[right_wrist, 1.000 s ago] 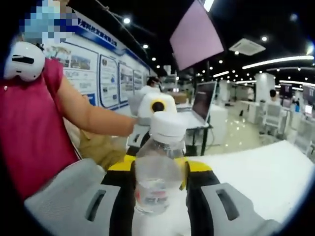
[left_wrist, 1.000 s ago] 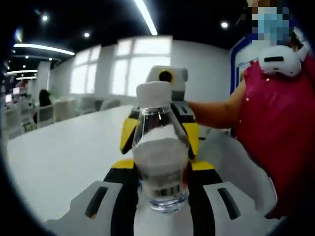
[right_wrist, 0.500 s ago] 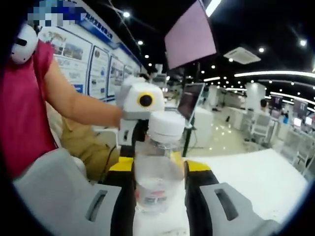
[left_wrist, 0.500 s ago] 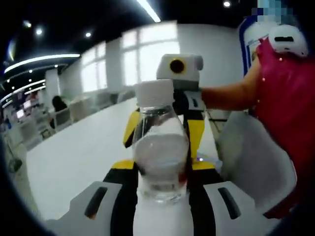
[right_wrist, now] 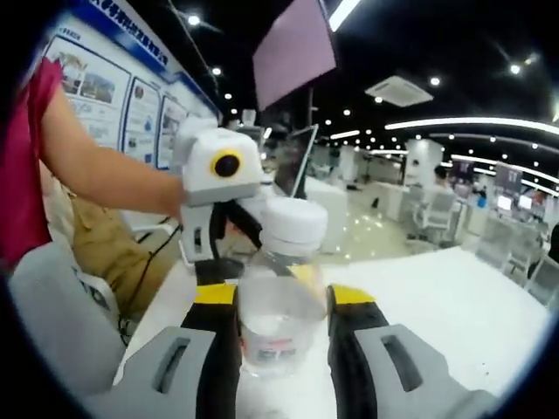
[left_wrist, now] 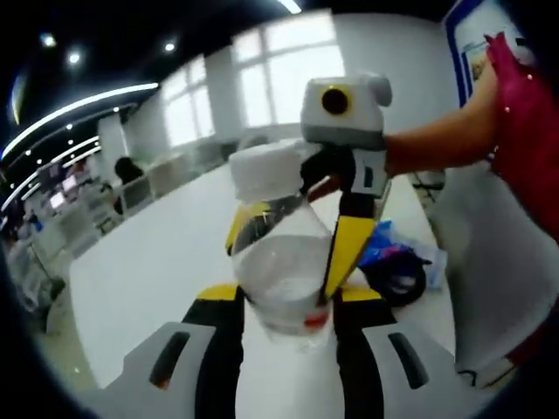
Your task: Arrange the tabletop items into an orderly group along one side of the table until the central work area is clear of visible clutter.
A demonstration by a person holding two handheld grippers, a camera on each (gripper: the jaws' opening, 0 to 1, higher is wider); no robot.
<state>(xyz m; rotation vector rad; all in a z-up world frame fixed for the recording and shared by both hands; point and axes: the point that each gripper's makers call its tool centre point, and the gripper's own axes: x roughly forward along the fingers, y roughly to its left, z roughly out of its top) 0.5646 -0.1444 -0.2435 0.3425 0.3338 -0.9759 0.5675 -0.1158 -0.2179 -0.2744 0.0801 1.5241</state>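
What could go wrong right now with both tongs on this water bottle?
1. Both tongs, left and right, appear clamped on the same clear water bottle. If the hands pull apart or twist differently, the thin plastic could buckle or slip free.
2. The bottle leans in the left gripper view and looks lifted off the white table; a loose grip could drop it.
3. A blue bag and dark loop lie nearby, so a dropped bottle could add clutter.

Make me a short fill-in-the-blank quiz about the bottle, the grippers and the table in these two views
The clear bottle wears a ____ cap.
In the right gripper view, the bottle sits ____ the right gripper's jaws.
The left gripper's inner pads are black and ____.
The table top is ____.

Missing words: white; between; yellow; white
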